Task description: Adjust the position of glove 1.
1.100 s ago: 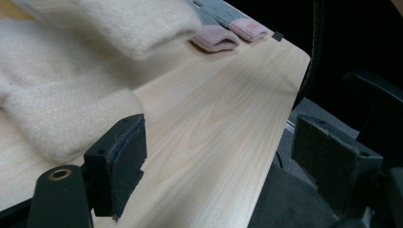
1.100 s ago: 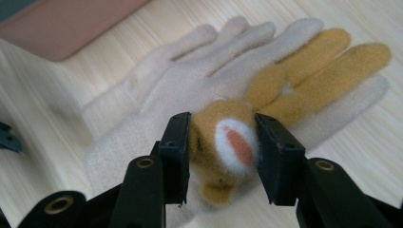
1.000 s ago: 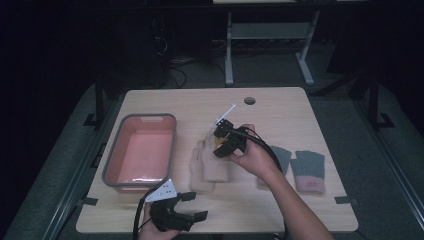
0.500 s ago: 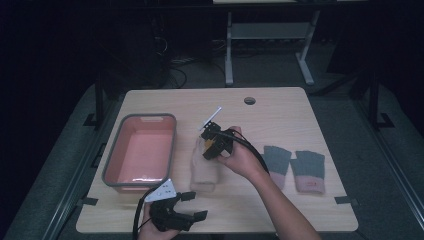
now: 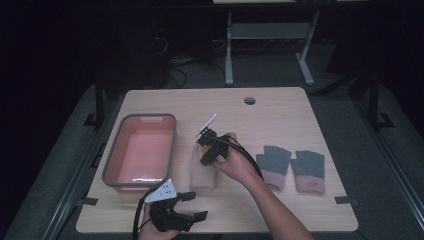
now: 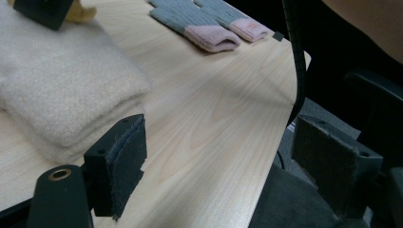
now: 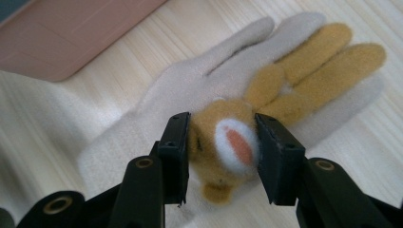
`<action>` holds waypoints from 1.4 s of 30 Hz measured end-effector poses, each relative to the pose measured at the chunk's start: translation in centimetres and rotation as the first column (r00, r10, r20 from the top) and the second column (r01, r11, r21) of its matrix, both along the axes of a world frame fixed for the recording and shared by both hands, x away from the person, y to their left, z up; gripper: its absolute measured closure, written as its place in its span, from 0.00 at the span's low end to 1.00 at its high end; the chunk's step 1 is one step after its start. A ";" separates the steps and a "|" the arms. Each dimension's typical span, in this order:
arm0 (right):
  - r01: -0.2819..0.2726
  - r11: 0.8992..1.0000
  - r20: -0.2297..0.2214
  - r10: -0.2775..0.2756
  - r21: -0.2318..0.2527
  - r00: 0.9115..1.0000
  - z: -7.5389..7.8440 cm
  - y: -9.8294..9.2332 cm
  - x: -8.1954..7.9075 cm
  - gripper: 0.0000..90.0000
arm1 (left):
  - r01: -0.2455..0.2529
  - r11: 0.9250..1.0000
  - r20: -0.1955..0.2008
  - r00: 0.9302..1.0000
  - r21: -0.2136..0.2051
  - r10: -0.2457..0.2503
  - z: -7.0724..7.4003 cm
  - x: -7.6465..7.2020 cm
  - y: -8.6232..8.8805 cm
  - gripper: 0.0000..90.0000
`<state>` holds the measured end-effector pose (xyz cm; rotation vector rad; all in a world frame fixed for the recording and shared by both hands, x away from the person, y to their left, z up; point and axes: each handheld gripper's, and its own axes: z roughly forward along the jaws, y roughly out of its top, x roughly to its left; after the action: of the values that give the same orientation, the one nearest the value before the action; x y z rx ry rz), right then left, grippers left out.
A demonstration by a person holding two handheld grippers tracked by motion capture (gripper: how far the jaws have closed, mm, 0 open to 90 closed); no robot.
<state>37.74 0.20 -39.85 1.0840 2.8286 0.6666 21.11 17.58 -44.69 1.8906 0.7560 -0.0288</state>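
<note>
A pink bin [image 5: 140, 152] stood at the left of the surface [image 5: 280, 107]. The left tool [image 5: 192, 206] rested open and empty at the near edge. Beside the bin lay a cream glove [image 7: 199, 90], and the right tool [image 7: 221, 147] had its jaws clamped on the glove's tan bunny head [image 7: 223, 142]. The step looked like picking the glove up; next would be a lift and a carry, probably to the bin. Two grey gloves [image 5: 292, 167] lay at the right. The high view was too dim to tell whether one cream glove lay there or a stacked pair.
</note>
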 end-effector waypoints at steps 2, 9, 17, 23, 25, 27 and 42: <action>0.001 1.000 -0.001 -0.001 -0.005 1.000 -0.4 0.0 -0.1 0.64 | 0.002 1.000 -0.004 1.000 -0.001 -0.002 0.0 0.0 0.0 0.22; 0.003 1.000 -0.005 -0.003 -0.024 1.000 -1.2 -0.3 -0.2 0.64 | 0.006 1.000 -0.006 1.000 0.003 -0.006 -0.1 0.0 -0.2 0.22; 0.006 1.000 -0.008 -0.006 -0.008 1.000 -1.8 -0.4 -0.2 0.61 | 0.011 1.000 -0.002 1.000 0.009 -0.011 -0.1 0.0 -0.3 0.22; -0.007 1.000 0.020 0.007 -0.002 1.000 -1.1 -0.5 -0.2 0.56 | 0.014 1.000 -0.007 1.000 0.008 -0.014 -0.1 0.0 -0.4 0.22; -0.011 1.000 0.034 0.011 0.012 0.999 -0.5 -0.3 -0.1 0.54 | 0.016 1.000 -0.002 1.000 0.010 -0.016 -0.1 0.0 -0.4 0.22; -0.019 1.000 0.041 0.019 0.001 0.999 -0.2 0.1 0.0 0.51 | 0.018 1.000 -0.001 1.000 0.009 -0.018 0.0 0.0 -0.4 0.22; -0.099 0.985 0.094 0.112 -0.139 0.989 -2.2 4.2 1.0 0.39 | 0.021 1.000 0.003 1.000 0.005 -0.021 0.1 0.0 -0.2 0.22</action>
<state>38.70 4.37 -42.09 0.8595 2.8118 0.5134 21.10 17.34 -44.57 1.9026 0.7354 -0.0374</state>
